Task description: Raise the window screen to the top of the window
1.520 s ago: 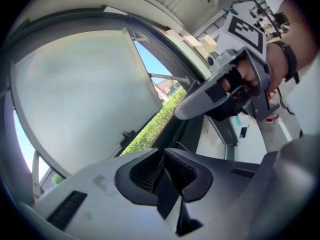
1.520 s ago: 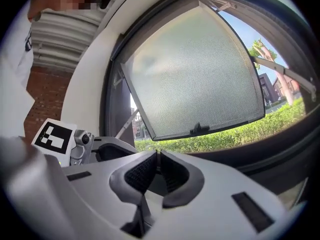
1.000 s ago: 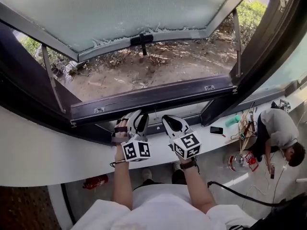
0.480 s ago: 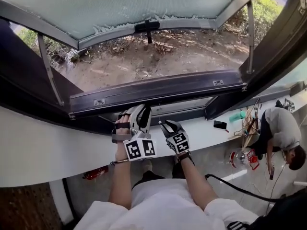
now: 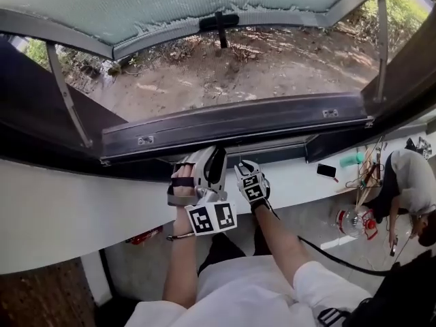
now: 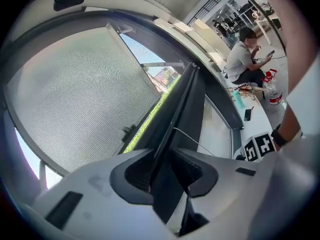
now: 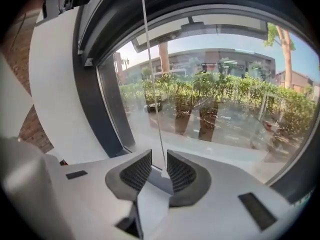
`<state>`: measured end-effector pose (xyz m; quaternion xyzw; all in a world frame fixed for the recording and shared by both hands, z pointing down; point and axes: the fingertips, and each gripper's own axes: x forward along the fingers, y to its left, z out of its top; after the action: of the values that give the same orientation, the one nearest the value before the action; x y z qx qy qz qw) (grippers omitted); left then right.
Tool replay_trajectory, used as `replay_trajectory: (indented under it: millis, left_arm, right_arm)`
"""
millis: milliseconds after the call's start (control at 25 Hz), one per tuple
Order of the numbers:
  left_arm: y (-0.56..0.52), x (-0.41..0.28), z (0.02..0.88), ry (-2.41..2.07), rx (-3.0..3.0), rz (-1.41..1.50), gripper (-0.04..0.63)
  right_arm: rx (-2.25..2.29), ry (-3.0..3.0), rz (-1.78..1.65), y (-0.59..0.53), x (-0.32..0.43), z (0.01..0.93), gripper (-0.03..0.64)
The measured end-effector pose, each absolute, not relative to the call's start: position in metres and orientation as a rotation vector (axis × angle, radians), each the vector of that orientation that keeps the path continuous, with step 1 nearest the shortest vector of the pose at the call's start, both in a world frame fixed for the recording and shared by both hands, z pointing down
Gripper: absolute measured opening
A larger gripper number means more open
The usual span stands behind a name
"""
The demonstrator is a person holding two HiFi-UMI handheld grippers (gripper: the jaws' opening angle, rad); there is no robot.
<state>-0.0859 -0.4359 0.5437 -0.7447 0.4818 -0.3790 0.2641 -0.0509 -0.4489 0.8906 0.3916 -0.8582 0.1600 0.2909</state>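
Observation:
A long dark rail (image 5: 231, 125) runs across the window opening below the tilted mesh-patterned pane (image 5: 170, 5). My left gripper (image 5: 208, 157) reaches up to this rail. In the left gripper view the dark rail (image 6: 175, 114) fills the gap between the pads, and the jaws of the left gripper (image 6: 161, 171) have just been closing onto it. My right gripper (image 5: 248, 167) hangs lower, just right of the left one, over the white sill. In the right gripper view a thin white cord (image 7: 150, 74) drops between the jaws of the right gripper (image 7: 159, 170). Those pads stand slightly apart and do not pinch the cord.
A white sill (image 5: 68, 203) curves under the window, with a phone (image 5: 326, 171) and a teal object (image 5: 351, 159) on its right part. A person (image 5: 409, 182) sits low at the right. A red extinguisher (image 5: 144, 236) and a black cable (image 5: 340, 251) lie on the floor.
My right gripper has dropped from beside the left one to a lower spot near the sill and looks smaller. The left gripper stays at the dark rail.

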Motion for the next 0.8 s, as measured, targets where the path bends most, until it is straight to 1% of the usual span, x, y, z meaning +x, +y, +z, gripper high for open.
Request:
replay_trajectory:
  millis: [160,200,240,280,400,520,720,800]
  left_arm:
    - [-0.433,-0.084,0.546,1.315,-2.015,-1.035,0.106]
    - [-0.433,-0.084,0.546,1.315,-2.013,-1.035,0.106]
    - [-0.434,-0.085,0.545,1.316,-2.011,-1.032,0.106]
    - [-0.435,-0.085,0.544,1.318,-2.009,-1.028,0.106]
    - [-0.435,-0.087,0.544,1.302,-2.002,-1.027,0.106]
    - [-0.433,-0.087,0.546,1.245,-1.985,-1.049,0.085]
    - [-0.429,-0.086,0.552,1.193,-1.945,-1.091,0.076]
    - [-0.429,-0.085,0.553,1.205,-1.938,-1.089,0.074]
  right_arm:
    - [0.981,-2.266,0.496,-0.45,-0.058,0.893,0.086]
    - [0.964,-2.262,0.515,-0.447,-0.059,0.894,0.076]
    - [0.948,-2.261,0.526,-0.444,-0.062,0.896,0.03]
    - [0.934,-2.263,0.532,-0.44,-0.064,0.897,0.008]
    - [0.906,-2.273,0.567,-0.423,-0.066,0.898,0.005]
    - [0.913,-2.264,0.572,-0.403,-0.056,0.899,0.003]
    - [0.739,-2.224,0.326,-0.353,-0.04,0.903,0.003]
    - [0.766,-2.188,0.347,-0.343,-0.023,0.902,0.003]
